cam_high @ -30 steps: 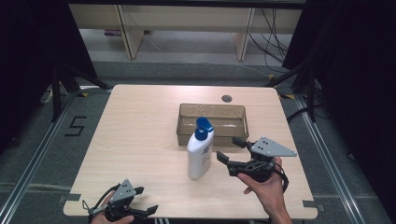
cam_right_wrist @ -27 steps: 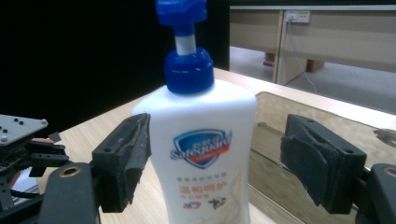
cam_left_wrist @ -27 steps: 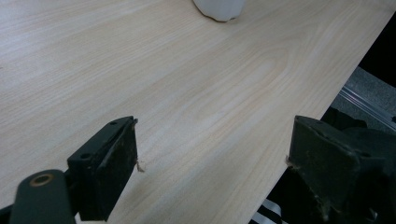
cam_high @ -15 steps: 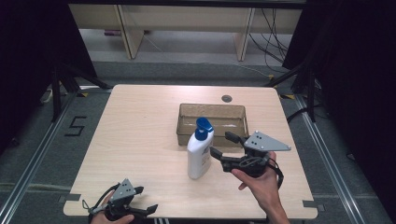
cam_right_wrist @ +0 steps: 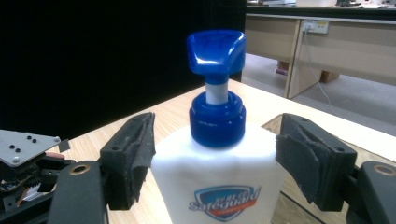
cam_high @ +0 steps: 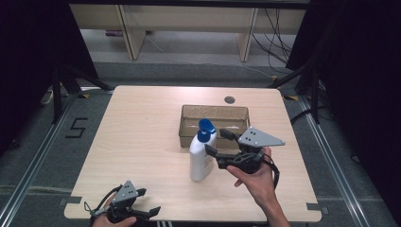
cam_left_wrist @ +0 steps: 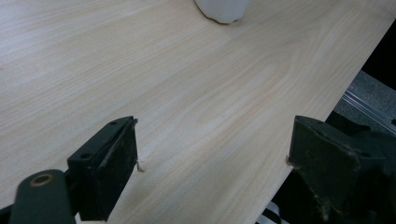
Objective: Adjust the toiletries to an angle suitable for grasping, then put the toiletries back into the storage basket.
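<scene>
table: pale wood, centre of the high view, bare apart from tray, bottle and grippers.
tray: shallow brown box just above centre; touching the bottle or just behind it, hard to tell.
bottle: white pump bottle, upright at centre frame, just below the tray. Probably rigid plastic with smooth, slippery walls; weight unknown, fill hidden. Tall and narrow, so likely tippy if pushed high.
pump: blue head on a thin neck, top centre of the right gripper view; poor place to grab, likely to depress or swivel.
hold: best across the broad white shoulders below the blue collar, squarely, low enough not to slip up.
right gripper: right of centre in the high view; jaws just been closing, astride the bottle's shoulders, pads seemingly not yet pressing.
left gripper: lower left, at the table's near edge, jaws wide apart, nothing between.
</scene>
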`<state>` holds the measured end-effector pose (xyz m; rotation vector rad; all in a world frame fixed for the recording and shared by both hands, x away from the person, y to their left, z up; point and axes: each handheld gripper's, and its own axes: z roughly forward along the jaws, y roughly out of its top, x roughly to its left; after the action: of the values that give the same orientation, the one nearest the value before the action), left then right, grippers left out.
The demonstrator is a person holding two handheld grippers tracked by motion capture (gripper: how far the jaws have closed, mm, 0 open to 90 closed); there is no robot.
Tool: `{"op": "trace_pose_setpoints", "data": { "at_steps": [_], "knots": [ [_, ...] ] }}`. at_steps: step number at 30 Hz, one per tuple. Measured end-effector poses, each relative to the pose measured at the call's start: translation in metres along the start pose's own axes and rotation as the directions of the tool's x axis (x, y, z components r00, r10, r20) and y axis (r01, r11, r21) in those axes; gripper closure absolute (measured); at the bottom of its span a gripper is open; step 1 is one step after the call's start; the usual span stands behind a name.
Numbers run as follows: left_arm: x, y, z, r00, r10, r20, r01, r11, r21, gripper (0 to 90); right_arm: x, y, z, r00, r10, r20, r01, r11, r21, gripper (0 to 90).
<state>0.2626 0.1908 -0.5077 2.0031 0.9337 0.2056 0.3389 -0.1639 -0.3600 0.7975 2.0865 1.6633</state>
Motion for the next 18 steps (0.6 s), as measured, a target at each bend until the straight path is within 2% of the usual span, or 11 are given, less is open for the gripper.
{"op": "trace_pose_setpoints", "data": {
  "at_steps": [1,2,5,6,7,8,9,10,13,14,18],
  "knots": [
    [0.0,0.0,0.0,1.0,0.003,0.005,-0.003,1.0,0.001,15.1,-0.001,0.001,0.001,0.9999,-0.015,0.004,0.015,1.0,-0.007,28.7],
    [-0.001,0.0,0.0,1.0,-0.001,0.007,0.001,1.0,0.0,15.1,0.0,0.001,0.002,1.0,0.002,-0.003,-0.002,1.0,0.003,28.6],
    [-0.001,0.0,0.0,1.0,0.0,0.007,0.0,1.0,-0.003,15.1,0.0,0.003,0.005,0.9998,-0.019,0.01,0.019,1.0,0.0,28.8],
    [-0.001,0.0,0.0,1.0,0.002,0.01,-0.002,1.0,0.002,15.1,0.002,0.004,0.006,1.0,0.004,-0.006,-0.004,1.0,0.006,28.8],
    [0.0,0.0,0.0,0.9999,0.013,0.008,-0.013,0.9998,0.012,15.1,0.003,0.004,0.007,1.0,0.005,0.003,-0.005,1.0,0.012,28.8],
    [-0.001,-0.001,0.0,1.0,0.004,0.008,-0.004,1.0,0.006,15.1,0.002,0.005,0.009,1.0,-0.004,-0.009,0.004,1.0,-0.005,28.9],
    [0.0,0.0,-0.001,0.9997,0.023,0.004,-0.023,0.9995,0.02,15.1,0.002,0.005,0.01,1.0,-0.005,-0.005,0.005,1.0,-0.001,28.9],
    [-0.002,-0.001,0.0,0.9999,0.002,0.015,-0.002,1.0,-0.008,15.1,0.004,0.006,0.011,0.9999,0.012,-0.002,-0.012,1.0,0.006,28.9],
    [-0.002,-0.001,0.0,0.9999,-0.002,0.011,0.002,0.9999,-0.013,15.1,0.001,0.008,0.015,0.9999,-0.016,0.004,0.016,1.0,0.0,28.9],
    [-0.001,-0.001,0.0,0.9999,0.001,0.01,0.0,1.0,-0.01,15.1,0.002,0.009,0.017,1.0,-0.001,-0.002,0.001,1.0,0.006,28.9],
    [-0.001,-0.001,0.0,1.0,0.0,0.009,0.0,0.9999,-0.011,15.1,0.001,0.012,0.023,0.9999,-0.009,-0.011,0.009,1.0,-0.009,28.9]
  ]
}}
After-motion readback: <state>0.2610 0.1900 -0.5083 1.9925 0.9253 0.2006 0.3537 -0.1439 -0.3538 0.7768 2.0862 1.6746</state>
